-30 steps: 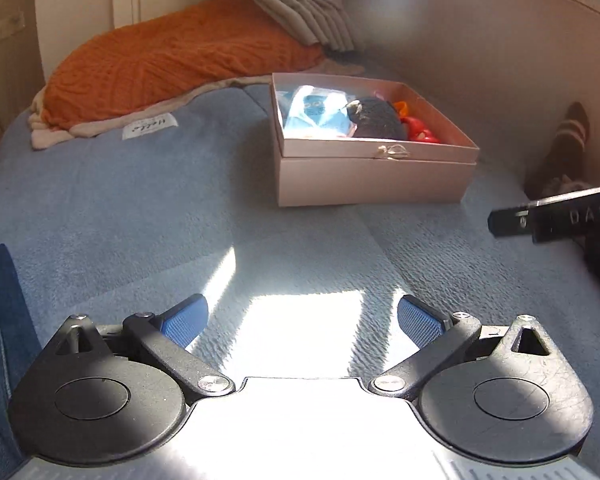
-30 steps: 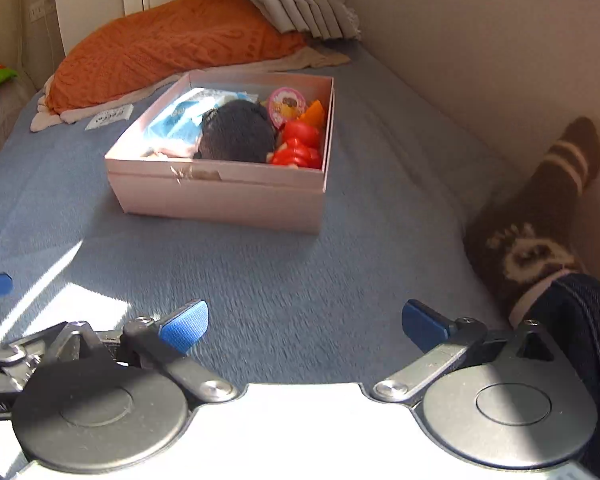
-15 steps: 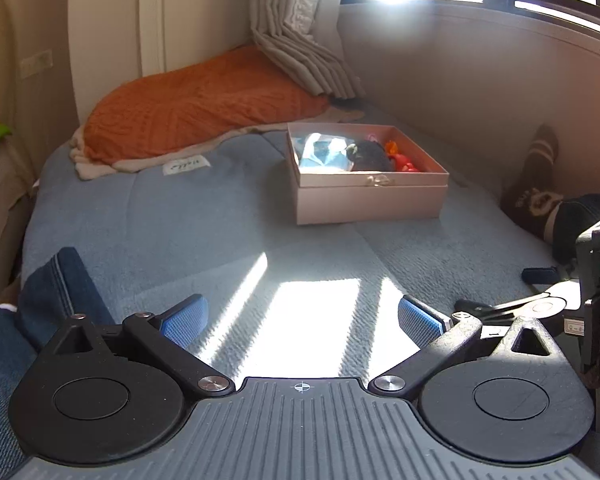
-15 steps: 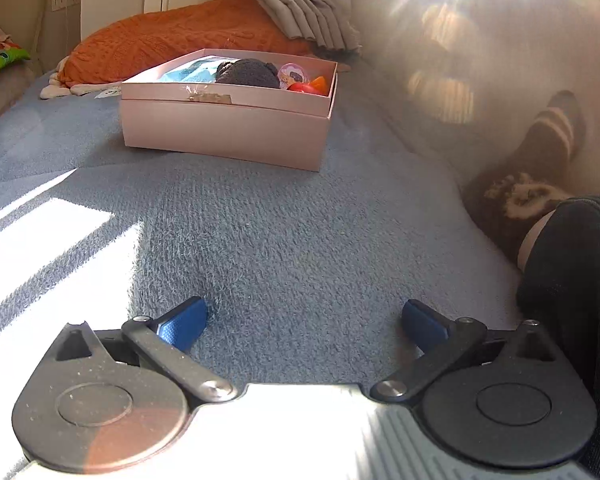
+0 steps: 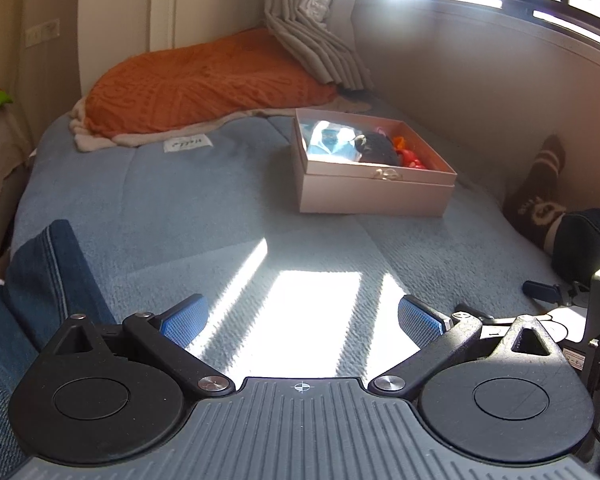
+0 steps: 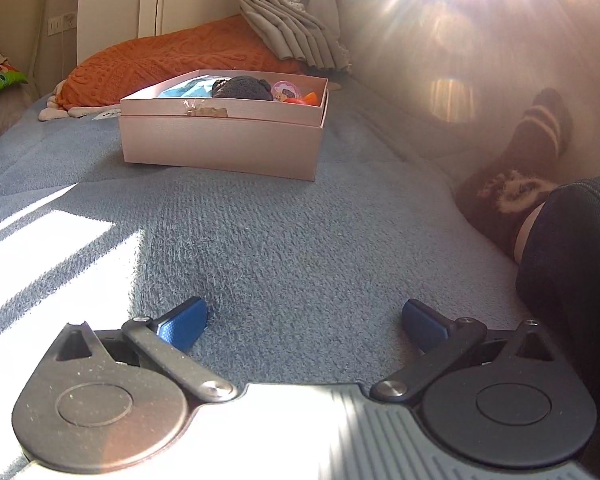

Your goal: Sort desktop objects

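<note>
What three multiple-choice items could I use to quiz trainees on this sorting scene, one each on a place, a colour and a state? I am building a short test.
1. Where does the pink box stand?
A. on the blue blanket
B. on the orange pillow
C. on the window ledge

2. What colour are the pads of the left gripper?
A. red
B. blue
C. green

3. How is the right gripper?
A. shut on a toy
B. shut on the box
C. open, holding nothing

Answers: 1 A, the box rests on the blue blanket in front of the orange pillow. 2 B, both pads are blue. 3 C, its fingers stand wide apart over bare blanket.
</note>
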The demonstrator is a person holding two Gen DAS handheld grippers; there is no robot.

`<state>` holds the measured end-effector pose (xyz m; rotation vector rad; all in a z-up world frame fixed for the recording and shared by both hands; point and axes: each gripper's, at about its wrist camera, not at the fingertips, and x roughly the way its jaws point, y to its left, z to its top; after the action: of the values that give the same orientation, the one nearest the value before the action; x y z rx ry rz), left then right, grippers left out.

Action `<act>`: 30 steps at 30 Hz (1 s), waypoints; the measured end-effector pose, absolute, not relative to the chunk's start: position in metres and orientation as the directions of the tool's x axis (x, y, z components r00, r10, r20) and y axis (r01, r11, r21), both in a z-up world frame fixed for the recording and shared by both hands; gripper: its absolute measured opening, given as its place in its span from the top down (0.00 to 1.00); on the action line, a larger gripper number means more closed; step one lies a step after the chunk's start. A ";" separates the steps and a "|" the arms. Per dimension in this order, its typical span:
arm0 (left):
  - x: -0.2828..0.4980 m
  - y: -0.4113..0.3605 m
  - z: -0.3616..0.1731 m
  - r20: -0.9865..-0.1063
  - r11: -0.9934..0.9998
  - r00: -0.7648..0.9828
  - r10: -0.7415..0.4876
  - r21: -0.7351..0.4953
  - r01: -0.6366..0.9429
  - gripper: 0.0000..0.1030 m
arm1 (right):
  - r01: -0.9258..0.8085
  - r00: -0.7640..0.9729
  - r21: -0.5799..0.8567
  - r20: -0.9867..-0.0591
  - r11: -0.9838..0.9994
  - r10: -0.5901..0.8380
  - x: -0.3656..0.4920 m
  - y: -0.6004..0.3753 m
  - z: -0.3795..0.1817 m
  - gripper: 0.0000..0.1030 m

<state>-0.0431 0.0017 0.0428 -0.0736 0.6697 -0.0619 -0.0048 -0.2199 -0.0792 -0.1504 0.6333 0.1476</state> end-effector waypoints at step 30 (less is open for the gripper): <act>-0.039 -0.013 0.038 -0.624 0.994 0.774 -0.109 -0.057 0.094 0.00 | -0.182 0.797 -0.096 -0.597 0.978 0.090 -0.005 -0.220 -0.080 0.00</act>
<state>-0.0391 -0.0126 0.0382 -0.0231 0.6772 -0.1101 -0.0047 -0.2203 -0.0802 -0.1521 0.6316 0.1468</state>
